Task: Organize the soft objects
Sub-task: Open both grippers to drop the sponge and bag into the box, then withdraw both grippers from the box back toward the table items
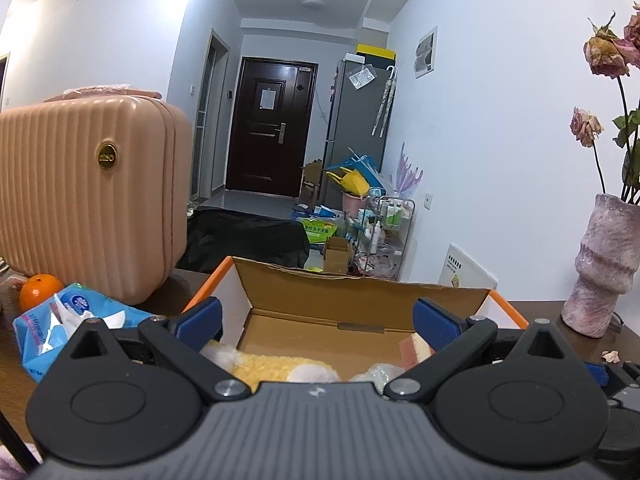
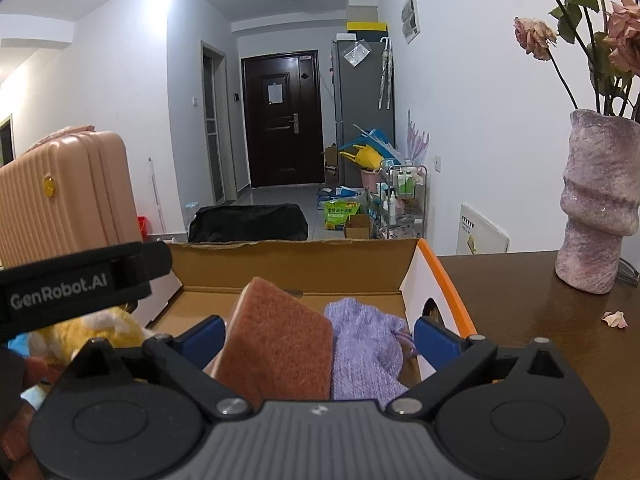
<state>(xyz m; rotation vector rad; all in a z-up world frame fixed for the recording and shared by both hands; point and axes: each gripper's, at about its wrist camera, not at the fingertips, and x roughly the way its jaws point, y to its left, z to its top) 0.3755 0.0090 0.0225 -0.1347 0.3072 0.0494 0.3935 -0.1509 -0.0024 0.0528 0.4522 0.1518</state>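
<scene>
An open cardboard box (image 1: 360, 296) with orange edges stands on the dark wooden table. My left gripper (image 1: 319, 320) hovers open over its near side, nothing between the blue pads. Below it lie a yellow and white plush toy (image 1: 264, 368) and the corner of a sponge (image 1: 414, 348). In the right wrist view my right gripper (image 2: 320, 338) is open over the box (image 2: 296, 268). A brown-faced sponge (image 2: 280, 340) leans and a purple knitted cloth (image 2: 364, 348) lies between its spread fingers, neither squeezed. The plush toy (image 2: 92, 332) shows at left under a black strap (image 2: 80, 280).
A pink ribbed suitcase (image 1: 88, 200) stands left of the box, with an orange (image 1: 40, 292) and a blue tissue pack (image 1: 72, 320) in front. A mauve vase (image 2: 600, 208) of dried roses is at right, with a petal (image 2: 614, 318) on the table.
</scene>
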